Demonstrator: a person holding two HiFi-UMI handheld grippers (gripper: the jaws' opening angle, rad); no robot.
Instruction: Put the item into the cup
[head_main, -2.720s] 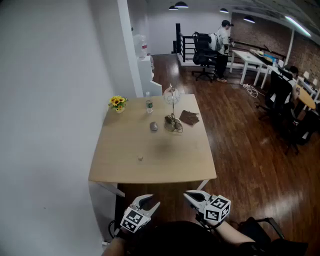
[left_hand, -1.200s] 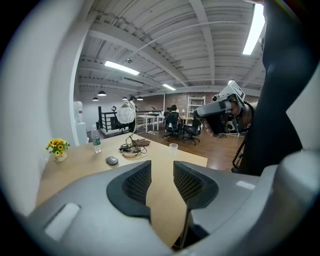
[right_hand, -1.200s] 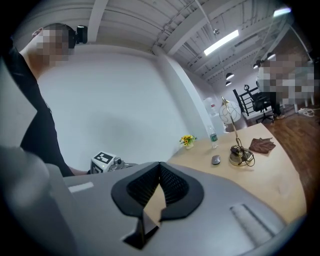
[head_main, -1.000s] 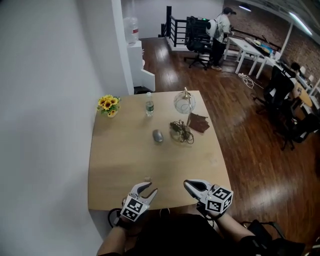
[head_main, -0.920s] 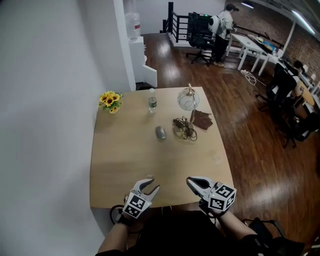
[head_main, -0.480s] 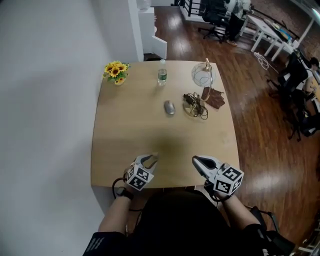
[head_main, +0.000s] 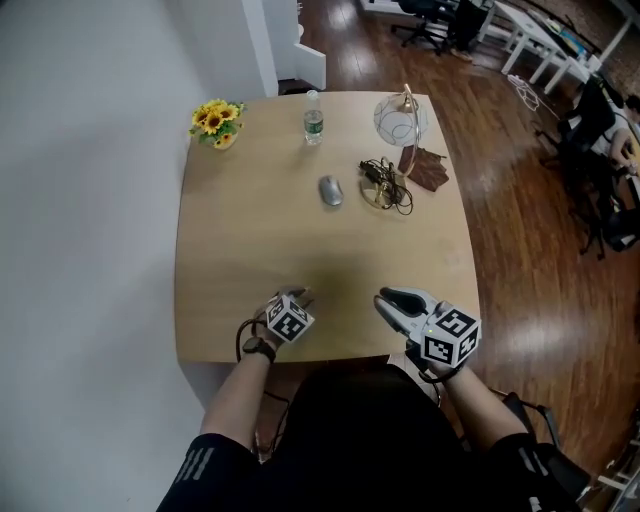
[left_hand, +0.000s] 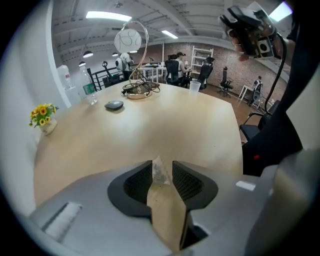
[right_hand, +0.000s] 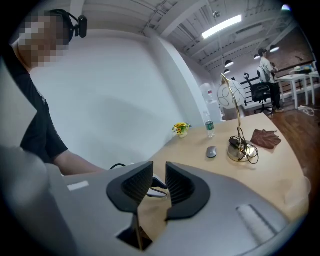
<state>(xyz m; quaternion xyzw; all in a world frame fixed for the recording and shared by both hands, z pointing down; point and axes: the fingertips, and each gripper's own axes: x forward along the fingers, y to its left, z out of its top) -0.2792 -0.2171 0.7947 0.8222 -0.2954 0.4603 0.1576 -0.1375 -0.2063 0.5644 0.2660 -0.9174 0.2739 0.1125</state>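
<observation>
Straddling a small clear-wrapped item on the table, the left gripper has its jaws apart; they have just narrowed, pads not yet pressing. It has dropped to the near edge within the last second, so pick-up looks imminent. Right gripper: just beside, jaws apart, empty. Ahead: mouse, lamp base with cable. Farther: bottle, flowers, brown cloth, and what looks like the cup. The mouse and cable stand between.

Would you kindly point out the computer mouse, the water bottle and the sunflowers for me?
computer mouse (head_main: 330, 190), head view, middle of its grey top
water bottle (head_main: 313, 122), head view, its labelled body
sunflowers (head_main: 214, 117), head view, the yellow blooms
</observation>
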